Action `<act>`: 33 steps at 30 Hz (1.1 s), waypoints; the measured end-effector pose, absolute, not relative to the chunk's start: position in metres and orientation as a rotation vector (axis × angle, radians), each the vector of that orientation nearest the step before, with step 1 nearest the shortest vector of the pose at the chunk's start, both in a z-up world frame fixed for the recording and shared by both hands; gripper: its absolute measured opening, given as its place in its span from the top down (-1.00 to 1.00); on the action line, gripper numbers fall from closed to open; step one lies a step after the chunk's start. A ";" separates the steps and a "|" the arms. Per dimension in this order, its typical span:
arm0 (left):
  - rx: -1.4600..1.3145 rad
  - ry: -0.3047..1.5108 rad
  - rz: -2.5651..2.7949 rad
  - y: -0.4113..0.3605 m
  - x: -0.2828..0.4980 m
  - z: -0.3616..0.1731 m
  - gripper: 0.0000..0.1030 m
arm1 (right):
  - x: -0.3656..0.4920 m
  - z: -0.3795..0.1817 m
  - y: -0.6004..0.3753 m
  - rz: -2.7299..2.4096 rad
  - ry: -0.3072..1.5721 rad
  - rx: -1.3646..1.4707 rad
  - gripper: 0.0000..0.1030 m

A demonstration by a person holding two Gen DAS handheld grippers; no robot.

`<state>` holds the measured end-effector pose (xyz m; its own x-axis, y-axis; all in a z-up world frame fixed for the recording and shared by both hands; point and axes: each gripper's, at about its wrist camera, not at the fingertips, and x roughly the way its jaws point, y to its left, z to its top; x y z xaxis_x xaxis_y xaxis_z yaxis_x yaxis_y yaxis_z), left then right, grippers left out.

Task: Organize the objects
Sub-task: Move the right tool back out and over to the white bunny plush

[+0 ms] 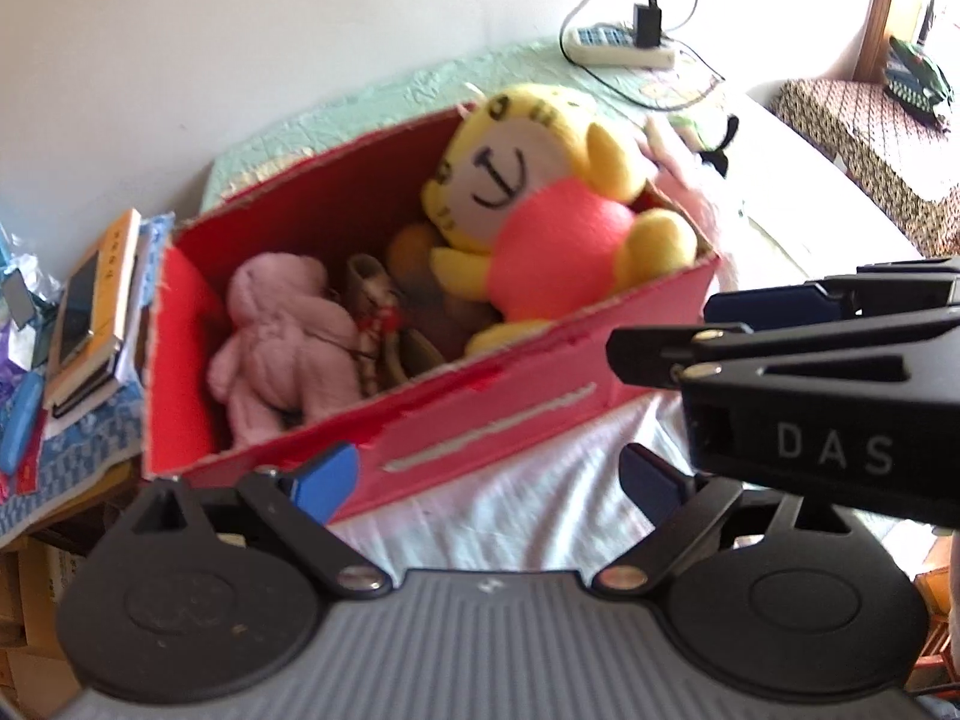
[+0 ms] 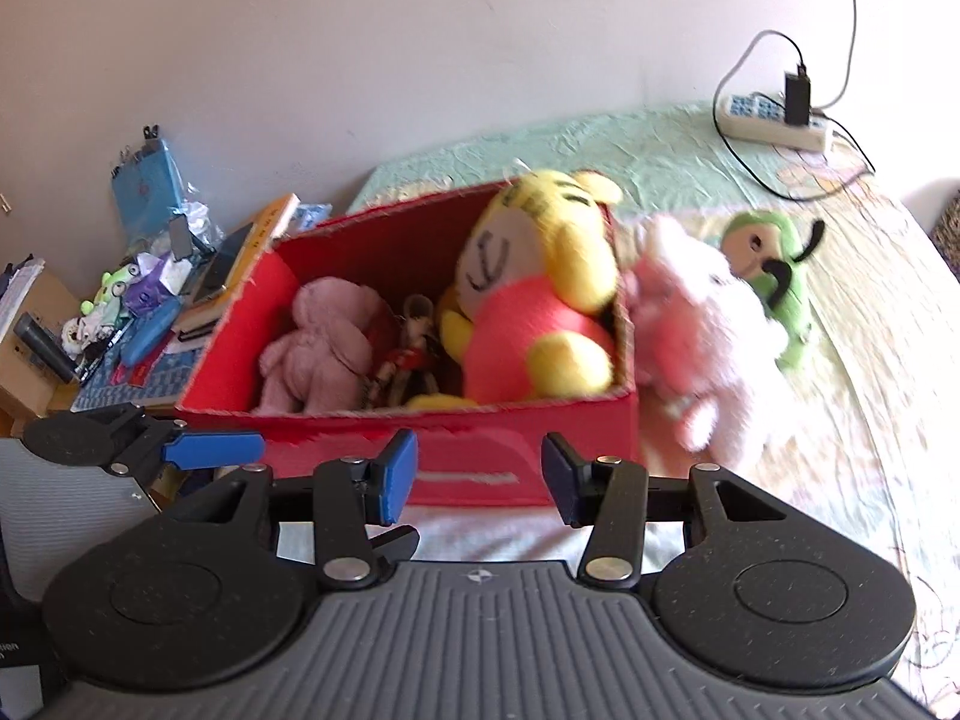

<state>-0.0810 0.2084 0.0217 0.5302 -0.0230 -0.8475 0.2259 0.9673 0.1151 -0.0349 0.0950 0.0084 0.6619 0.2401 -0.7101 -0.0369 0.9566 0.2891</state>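
A red cardboard box (image 1: 480, 420) (image 2: 588, 426) stands on the bed. Inside it lie a yellow tiger plush in a pink shirt (image 1: 552, 228) (image 2: 540, 312), a pale pink plush (image 1: 288, 330) (image 2: 327, 348) and a small doll (image 1: 375, 324) (image 2: 408, 354). Outside the box's right end lie a fluffy pink-white plush (image 2: 702, 324) and a green plush (image 2: 774, 276). My left gripper (image 1: 487, 480) is open just in front of the box's near wall, with nothing between its blue pads. My right gripper (image 2: 477, 480) is also open and empty, close beside the left one.
A power strip with a plugged charger and cables (image 1: 624, 42) (image 2: 774, 114) lies at the far side of the bed. Left of the box is a cluttered stack of books and small items (image 1: 90, 312) (image 2: 150, 300). A patterned cushion (image 1: 852, 126) sits at right.
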 end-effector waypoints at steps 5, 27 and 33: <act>0.234 1.032 -0.134 0.189 -0.077 0.006 -0.82 | -0.036 -0.003 0.079 0.169 0.877 0.241 0.04; 0.216 1.144 -0.086 0.083 -0.047 -0.037 -0.82 | -0.036 -0.037 -0.029 0.102 0.979 0.190 0.03; 0.228 1.152 -0.088 0.061 -0.036 -0.042 -0.82 | -0.032 -0.042 -0.052 0.096 0.991 0.199 0.03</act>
<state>-0.0363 0.0615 -0.0416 0.4063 0.0476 -0.9125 0.1855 0.9735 0.1334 -0.0323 -0.0523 -0.0422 0.5455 0.1708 -0.8205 0.0100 0.9776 0.2102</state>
